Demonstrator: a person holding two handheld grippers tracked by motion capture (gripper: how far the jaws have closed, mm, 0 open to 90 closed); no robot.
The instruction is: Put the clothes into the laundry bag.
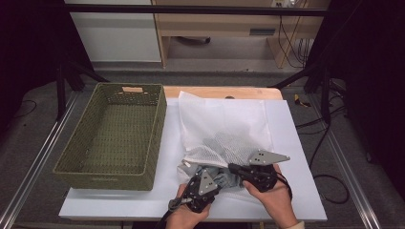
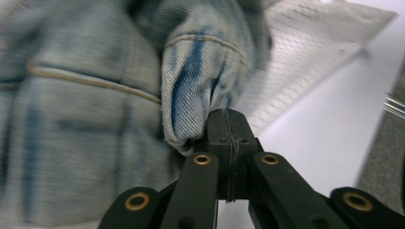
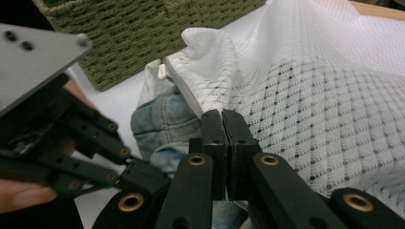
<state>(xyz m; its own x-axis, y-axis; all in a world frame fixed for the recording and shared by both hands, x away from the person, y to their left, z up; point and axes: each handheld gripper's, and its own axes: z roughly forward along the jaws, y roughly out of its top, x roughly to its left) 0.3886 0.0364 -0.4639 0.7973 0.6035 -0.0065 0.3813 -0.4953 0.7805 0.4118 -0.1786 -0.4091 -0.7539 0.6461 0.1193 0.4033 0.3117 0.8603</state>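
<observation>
Left gripper view: faded, creased blue denim (image 2: pixel 95 95).

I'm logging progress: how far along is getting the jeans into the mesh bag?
Done: the jeans sit partly inside the bag. In hand: the left gripper pinches the denim, the right gripper the bag's rim. Left: push the rest in and zip; the basket is empty.

In the high view the basket (image 1: pixel 114 138) sits at the left of the table (image 1: pixel 296 157); the mesh bag (image 1: pixel 224 129) lies right of centre, the jeans (image 1: pixel 225 179) at its lower edge.
</observation>
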